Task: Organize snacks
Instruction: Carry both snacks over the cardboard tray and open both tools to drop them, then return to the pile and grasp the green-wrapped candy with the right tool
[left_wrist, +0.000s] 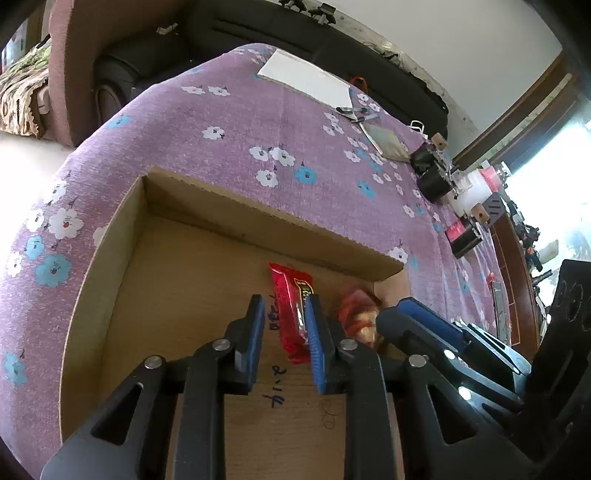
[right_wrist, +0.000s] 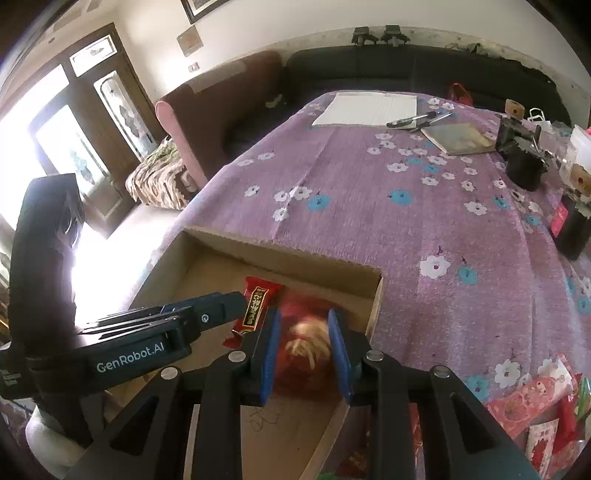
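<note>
A brown box (left_wrist: 207, 295) sits on the bench (left_wrist: 258, 140), close to the bench's near edge, and the bench wears a purple cloth with white and blue flowers. The box is open on top. Two snacks are inside it, both near the box's far right corner. One is a red bar (left_wrist: 291, 314) in a shiny wrapper. The left claw (left_wrist: 284, 332) reaches down into the box, and its blue fingers (left_wrist: 314, 343) are pulled in close, with the red bar between them. It looks like the claw is pinching the bar. Just to the right of the bar is a red bag (right_wrist: 306, 347) with something pale showing on it. It looks blurry. The right claw (right_wrist: 303, 350) is over this bag with a finger on each side of it, but whether the pads are pressing on the bag cannot be told. Black writing shows on the box floor (left_wrist: 273, 384). More snacks (right_wrist: 535, 406) in red and pink wrappers lie in a pile on the bench, outside the box, by the near right corner. Far off by the back edge lie a white pad (right_wrist: 369, 107), pens (right_wrist: 417, 120) and a thin book (right_wrist: 458, 138). Dark jars (right_wrist: 522, 166) stand along the right edge.
</note>
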